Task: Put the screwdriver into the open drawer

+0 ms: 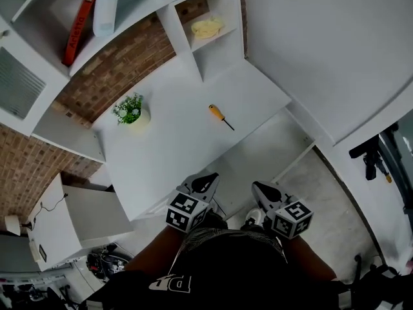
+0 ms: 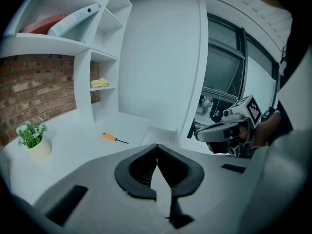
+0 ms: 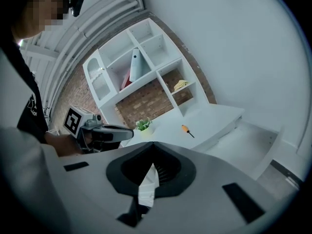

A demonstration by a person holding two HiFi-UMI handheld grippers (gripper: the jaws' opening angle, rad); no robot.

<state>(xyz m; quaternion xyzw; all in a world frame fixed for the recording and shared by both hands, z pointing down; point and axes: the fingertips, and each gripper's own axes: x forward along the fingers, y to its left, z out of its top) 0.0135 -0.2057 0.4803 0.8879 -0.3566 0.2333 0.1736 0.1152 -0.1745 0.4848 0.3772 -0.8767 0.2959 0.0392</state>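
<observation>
A potted plant [image 1: 131, 110] is seen at the left of the white desk [image 1: 161, 160]. The left gripper [image 1: 211, 178] is held at the desk's near edge, its jaws pressed together with nothing between them. The orange-handled screwdriver [image 1: 220, 116] is laid on the desktop, well apart from both grippers. The right gripper [image 1: 257, 186] is likewise closed on nothing, near the open drawer [image 1: 298, 162].
</observation>
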